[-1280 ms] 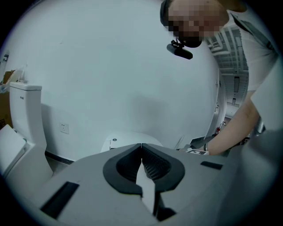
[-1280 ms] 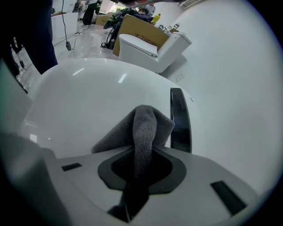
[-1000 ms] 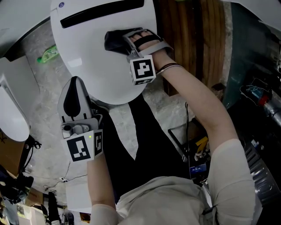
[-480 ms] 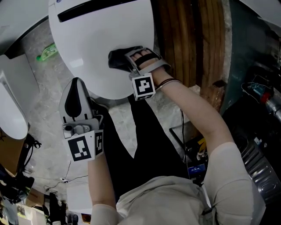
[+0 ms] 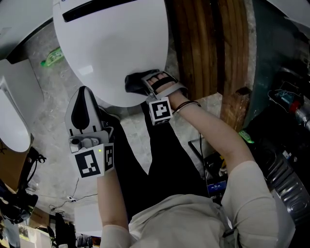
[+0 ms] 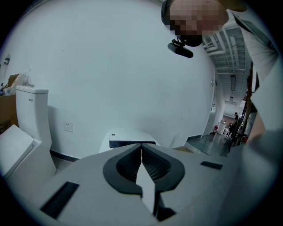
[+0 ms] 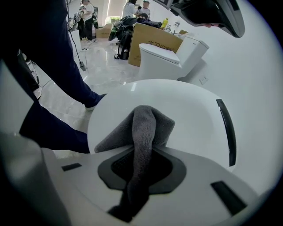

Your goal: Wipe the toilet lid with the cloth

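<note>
The cloth (image 5: 136, 83), a dark grey piece of towelling, lies pressed on the toilet lid (image 5: 111, 48) at the lid's front right edge. In the right gripper view the cloth (image 7: 143, 128) runs up between the jaws as a folded ridge and fans out flat on the white toilet lid (image 7: 190, 114) just past them. The right gripper (image 5: 145, 83) has its jaws clamped on that fold, and the person's right hand (image 5: 162, 83) is wrapped round it at the lid's rim. Its marker cube (image 5: 160, 111) sits just off the lid's front edge. A black strip (image 5: 109, 9) crosses the rear of the lid, far from the cloth.

The left gripper (image 5: 83, 94) is off the lid, just in front of its front left rim and above the pale marbled floor (image 5: 48, 131). In the left gripper view its jaws (image 6: 141, 152) are pressed together with nothing between them, and the lid shows beyond them.

Left of the lid a green bottle (image 5: 52, 59) lies on the floor, and farther left stands a second white toilet (image 5: 14, 121). Right of the lid is dark wooden panelling (image 5: 208, 43).
</note>
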Available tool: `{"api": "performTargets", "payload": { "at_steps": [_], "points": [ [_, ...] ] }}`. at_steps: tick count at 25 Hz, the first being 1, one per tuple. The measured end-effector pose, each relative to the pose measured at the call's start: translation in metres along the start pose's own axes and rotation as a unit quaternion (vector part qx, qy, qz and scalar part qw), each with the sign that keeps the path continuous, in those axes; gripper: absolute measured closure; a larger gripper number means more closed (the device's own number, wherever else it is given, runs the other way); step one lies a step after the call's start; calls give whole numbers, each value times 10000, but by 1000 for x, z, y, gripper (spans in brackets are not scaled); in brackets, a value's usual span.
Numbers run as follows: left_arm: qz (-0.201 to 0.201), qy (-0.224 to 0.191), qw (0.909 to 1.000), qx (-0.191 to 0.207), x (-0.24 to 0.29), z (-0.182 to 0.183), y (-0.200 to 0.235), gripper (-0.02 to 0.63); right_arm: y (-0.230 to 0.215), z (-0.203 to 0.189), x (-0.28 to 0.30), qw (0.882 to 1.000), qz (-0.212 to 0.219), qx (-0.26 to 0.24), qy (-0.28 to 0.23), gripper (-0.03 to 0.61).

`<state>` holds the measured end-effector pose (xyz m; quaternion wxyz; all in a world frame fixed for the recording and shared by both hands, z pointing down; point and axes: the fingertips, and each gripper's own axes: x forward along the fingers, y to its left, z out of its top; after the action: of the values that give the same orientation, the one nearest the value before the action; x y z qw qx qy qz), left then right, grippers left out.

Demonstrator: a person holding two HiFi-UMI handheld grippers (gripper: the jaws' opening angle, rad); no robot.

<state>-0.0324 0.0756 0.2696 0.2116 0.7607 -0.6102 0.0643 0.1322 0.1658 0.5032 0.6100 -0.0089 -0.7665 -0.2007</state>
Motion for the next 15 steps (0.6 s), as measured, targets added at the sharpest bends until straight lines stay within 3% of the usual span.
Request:
{"api": "performTargets", "payload": {
  "at_steps": [8, 11, 15],
  "points": [
    [17, -17, 10000, 17, -11, -3, -1, 598, 34, 4, -6, 9997, 230, 56, 10, 509],
    [32, -22, 10000, 8, -15, -4, 1, 598, 42, 5, -7, 9985, 508, 193, 38, 508],
    [34, -44, 10000, -3, -18, -4, 2, 598, 25, 7, -11, 9956, 780, 505, 75, 508]
  ]
}}
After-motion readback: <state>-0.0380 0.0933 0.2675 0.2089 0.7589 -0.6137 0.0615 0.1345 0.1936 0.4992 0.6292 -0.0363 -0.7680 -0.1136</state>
